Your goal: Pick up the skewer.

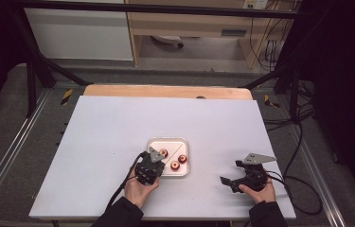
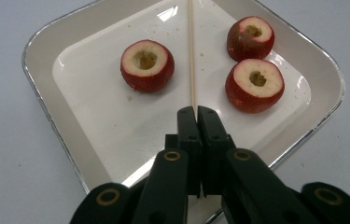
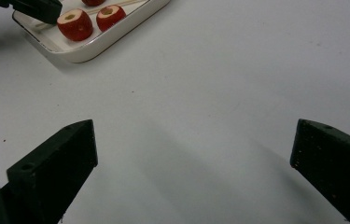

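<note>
Left claw clamped on skewer in tray.
Three cored red fruits flank it; right claw gapes wide over bare table.

Glossy white tray – thin wooden skewer, shiny red-skinned fruit, matt black plastic tongs

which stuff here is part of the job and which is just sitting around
In the job:
- left gripper, shut on the wooden skewer
- three cored red fruits
- white tray

Lying about:
- right gripper, open over bare table
- cables on the floor
</note>
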Demonstrator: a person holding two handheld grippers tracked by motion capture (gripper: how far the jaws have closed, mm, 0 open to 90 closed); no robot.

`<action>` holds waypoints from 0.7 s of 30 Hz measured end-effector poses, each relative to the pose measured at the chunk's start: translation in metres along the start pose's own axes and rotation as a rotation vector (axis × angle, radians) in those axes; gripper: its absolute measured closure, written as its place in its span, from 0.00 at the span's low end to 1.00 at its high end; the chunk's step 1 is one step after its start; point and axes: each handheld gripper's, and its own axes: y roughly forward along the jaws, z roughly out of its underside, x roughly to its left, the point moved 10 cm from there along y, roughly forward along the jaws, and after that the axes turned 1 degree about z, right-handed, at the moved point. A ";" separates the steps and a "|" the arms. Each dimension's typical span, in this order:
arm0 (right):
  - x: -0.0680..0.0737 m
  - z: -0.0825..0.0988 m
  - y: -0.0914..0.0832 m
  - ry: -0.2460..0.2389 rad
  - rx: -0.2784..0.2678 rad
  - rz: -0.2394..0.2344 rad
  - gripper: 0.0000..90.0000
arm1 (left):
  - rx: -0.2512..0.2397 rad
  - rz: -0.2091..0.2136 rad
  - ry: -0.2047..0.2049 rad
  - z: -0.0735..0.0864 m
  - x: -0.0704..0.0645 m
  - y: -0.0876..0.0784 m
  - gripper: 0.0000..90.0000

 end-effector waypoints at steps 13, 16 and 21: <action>0.004 -0.007 0.000 -0.044 -0.005 0.013 0.01 | -0.105 0.047 0.034 -0.010 0.004 -0.032 0.99; 0.008 -0.011 0.001 -0.074 0.001 0.019 0.01 | -0.112 0.064 0.054 -0.011 0.002 -0.035 0.99; 0.016 -0.021 0.004 -0.131 0.007 0.045 0.01 | -0.118 0.085 0.093 -0.014 -0.004 -0.039 0.99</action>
